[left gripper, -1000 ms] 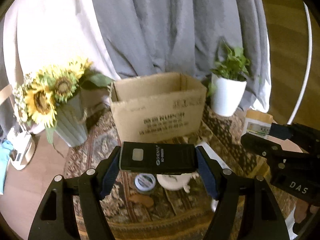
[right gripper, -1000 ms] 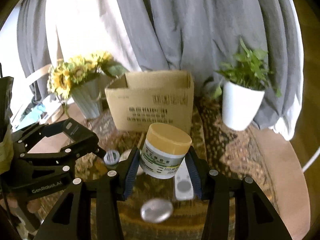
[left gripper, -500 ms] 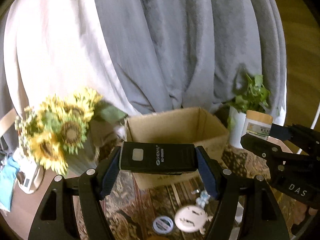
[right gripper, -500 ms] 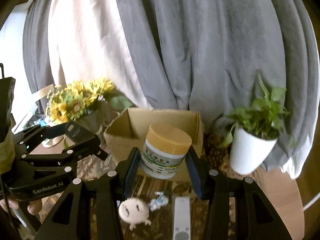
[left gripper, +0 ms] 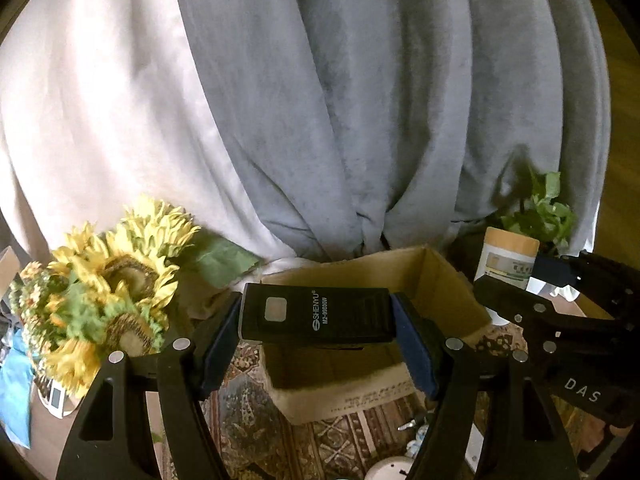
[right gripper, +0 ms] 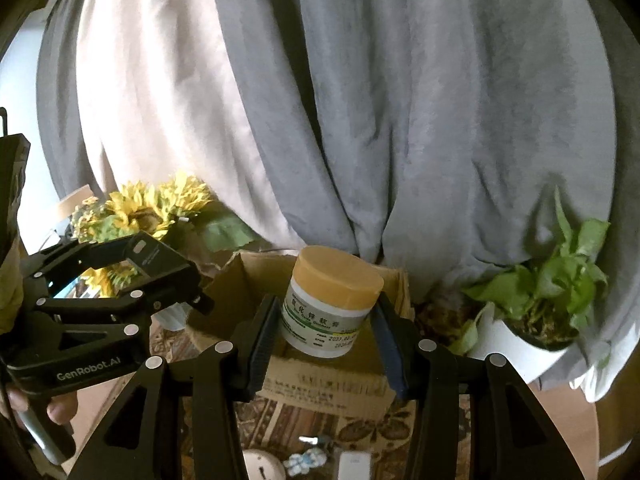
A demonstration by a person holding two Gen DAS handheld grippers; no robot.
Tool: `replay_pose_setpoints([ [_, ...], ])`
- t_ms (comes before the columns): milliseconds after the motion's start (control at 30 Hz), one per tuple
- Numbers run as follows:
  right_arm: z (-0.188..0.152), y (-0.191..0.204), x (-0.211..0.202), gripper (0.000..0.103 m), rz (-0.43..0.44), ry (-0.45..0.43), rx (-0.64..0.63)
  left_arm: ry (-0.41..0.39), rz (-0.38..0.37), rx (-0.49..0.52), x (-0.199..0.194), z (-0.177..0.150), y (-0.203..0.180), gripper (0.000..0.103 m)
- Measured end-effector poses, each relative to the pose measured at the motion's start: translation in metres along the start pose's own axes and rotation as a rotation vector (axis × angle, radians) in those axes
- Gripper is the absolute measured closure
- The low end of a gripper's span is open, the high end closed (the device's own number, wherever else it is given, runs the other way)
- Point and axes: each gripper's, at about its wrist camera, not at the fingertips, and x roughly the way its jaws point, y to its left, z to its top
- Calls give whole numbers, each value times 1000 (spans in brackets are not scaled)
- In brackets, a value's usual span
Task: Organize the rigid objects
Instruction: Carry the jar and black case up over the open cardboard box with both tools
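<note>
- The cardboard box (left gripper: 436, 292) stands open-topped on the patterned rug (left gripper: 248, 412), in front of the grey curtain (left gripper: 360, 100). The sunflowers (left gripper: 116, 280) are to its left and the potted plant (right gripper: 548, 304) to its right. In both views the box sits just ahead of and below the grippers, and its inside looks bare where it shows.
- The left gripper (left gripper: 318, 320) is clamped on a black power bank (left gripper: 316, 314), held flat by its two short ends, label side up. It hangs in the air in front of the box's near wall.
- The right gripper (right gripper: 326, 320) is clamped on a white jar (right gripper: 330, 308) with a tan lid, held upright and slightly tilted, also in the air before the box.
- Step in hand, as I judge it: both things are being carried to the box, with neither yet over the opening.
- The next move calls for bringing each thing forward past the near rim, lowering it inside, then opening the jaws. The two grippers are close side by side, so they need room from each other.
- Small things left on the rug: a round white item (right gripper: 260, 466), a blue-and-white trinket (right gripper: 308, 460) and a white remote (right gripper: 354, 466).
</note>
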Motion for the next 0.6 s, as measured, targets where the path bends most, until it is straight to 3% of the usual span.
replay_pose_setpoints([
  [300, 18, -15, 52, 55, 12, 108, 9, 92, -5, -19, 51, 17, 5, 31],
  [600, 16, -32, 110, 55, 50, 272, 14, 279, -49, -59, 110, 18, 7, 31],
])
